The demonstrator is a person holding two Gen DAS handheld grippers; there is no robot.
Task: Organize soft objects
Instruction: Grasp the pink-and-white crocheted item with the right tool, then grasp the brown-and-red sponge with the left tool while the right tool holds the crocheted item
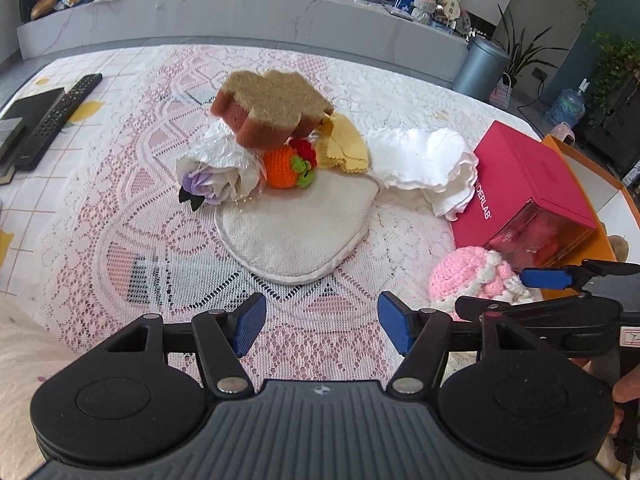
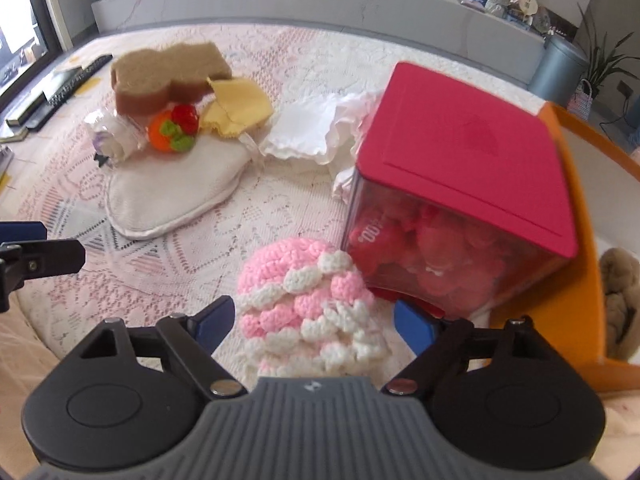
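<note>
Left gripper is spread over bare lace cloth; right gripper is spread around the crochet hat, pads apart from it.

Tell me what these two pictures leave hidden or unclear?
- Plush toy, right wrist view: cut off by the frame edge and the orange tray.
- Red box contents, both views: blurred behind its clear front.
- Pink crochet piece, right wrist view: its near end is hidden by the right gripper.
</note>
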